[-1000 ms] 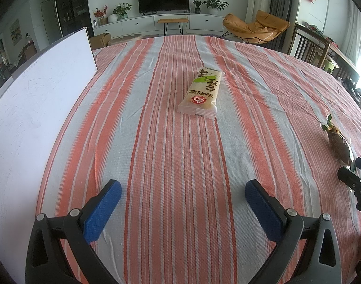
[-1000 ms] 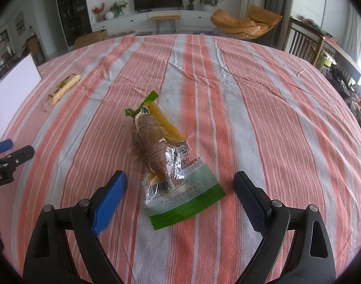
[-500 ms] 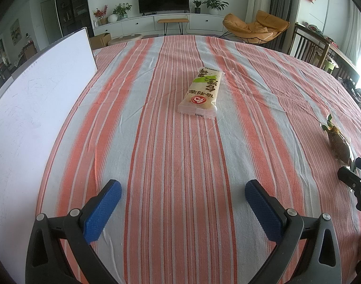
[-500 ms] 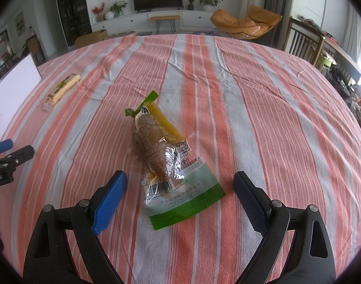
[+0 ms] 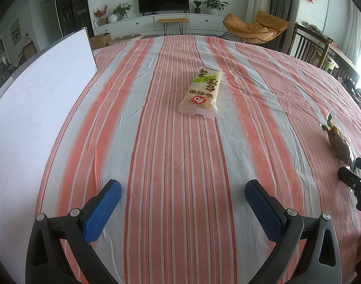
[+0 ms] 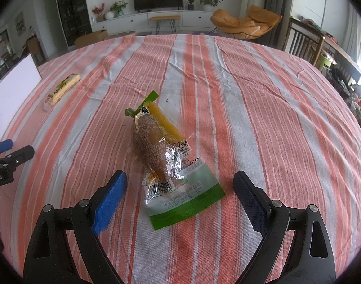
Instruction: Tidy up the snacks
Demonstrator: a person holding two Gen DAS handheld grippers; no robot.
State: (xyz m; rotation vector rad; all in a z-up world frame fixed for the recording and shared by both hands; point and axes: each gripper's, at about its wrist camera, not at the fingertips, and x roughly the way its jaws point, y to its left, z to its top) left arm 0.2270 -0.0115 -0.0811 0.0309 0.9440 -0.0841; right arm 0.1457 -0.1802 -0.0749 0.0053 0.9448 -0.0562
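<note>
A long cracker packet (image 5: 201,92) with a green and white label lies flat on the striped tablecloth, well ahead of my open, empty left gripper (image 5: 183,209). It also shows far left in the right wrist view (image 6: 61,90). A clear and green bag with a brown snack (image 6: 166,158) lies just ahead of my open right gripper (image 6: 180,197), its near end between the fingers. The bag also shows at the right edge of the left wrist view (image 5: 339,144).
A white board (image 5: 31,123) stands along the table's left side, also seen in the right wrist view (image 6: 13,80). The orange and grey striped tablecloth (image 6: 263,108) covers the table. Chairs and a TV unit stand beyond the far edge.
</note>
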